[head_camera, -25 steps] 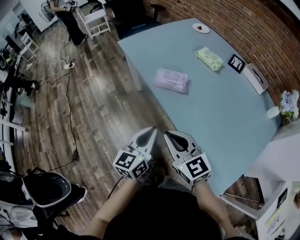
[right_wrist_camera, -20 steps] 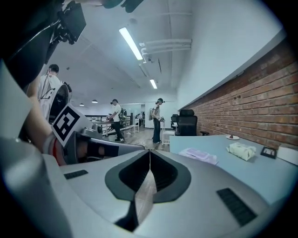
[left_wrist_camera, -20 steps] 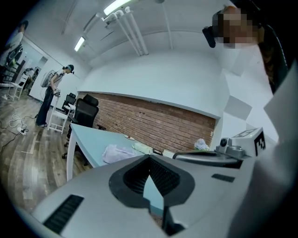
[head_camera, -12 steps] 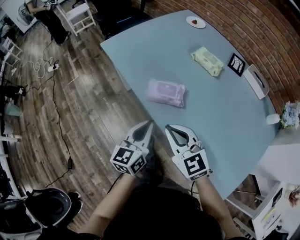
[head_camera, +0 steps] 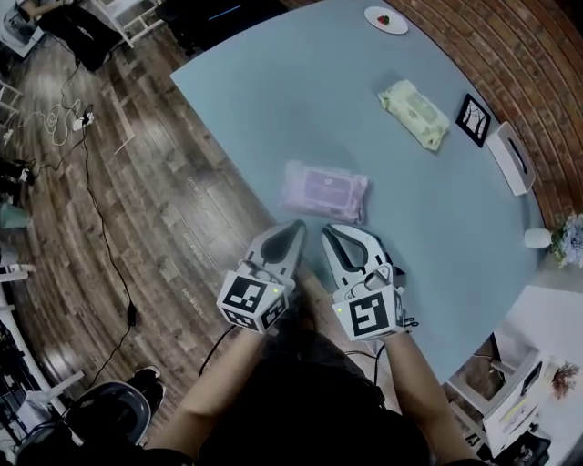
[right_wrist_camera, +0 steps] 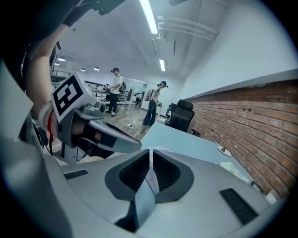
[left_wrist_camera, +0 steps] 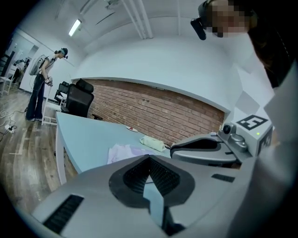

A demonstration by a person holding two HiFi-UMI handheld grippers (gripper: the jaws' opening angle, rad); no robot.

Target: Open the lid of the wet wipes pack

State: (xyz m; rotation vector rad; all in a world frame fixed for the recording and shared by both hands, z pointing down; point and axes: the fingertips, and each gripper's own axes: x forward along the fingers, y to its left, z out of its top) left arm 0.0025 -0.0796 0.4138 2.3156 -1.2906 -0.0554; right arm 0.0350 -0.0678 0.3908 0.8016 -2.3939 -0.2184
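A purple wet wipes pack (head_camera: 325, 189) lies flat near the front edge of the light blue table (head_camera: 273, 100), its lid down. A green wipes pack (head_camera: 414, 111) lies farther back by the brick wall. My left gripper (head_camera: 296, 225) and right gripper (head_camera: 327, 229) hover side by side just short of the purple pack, both shut with nothing between the jaws. In the left gripper view the purple pack (left_wrist_camera: 123, 152) lies beyond the jaw tips (left_wrist_camera: 149, 158). The right gripper view shows only a sliver of the pack (right_wrist_camera: 161, 149) past its shut gripper (right_wrist_camera: 150, 151).
At the table's far side stand a small plate (head_camera: 385, 19), a black framed card (head_camera: 473, 119), a white box (head_camera: 511, 157) and a small white object (head_camera: 536, 238). Cables (head_camera: 86, 173) run over the wooden floor on the left. People stand far off (right_wrist_camera: 114, 90).
The table and the purple pack have come closer. Both grippers have moved forward to the table's edge, near the pack, and stay shut.
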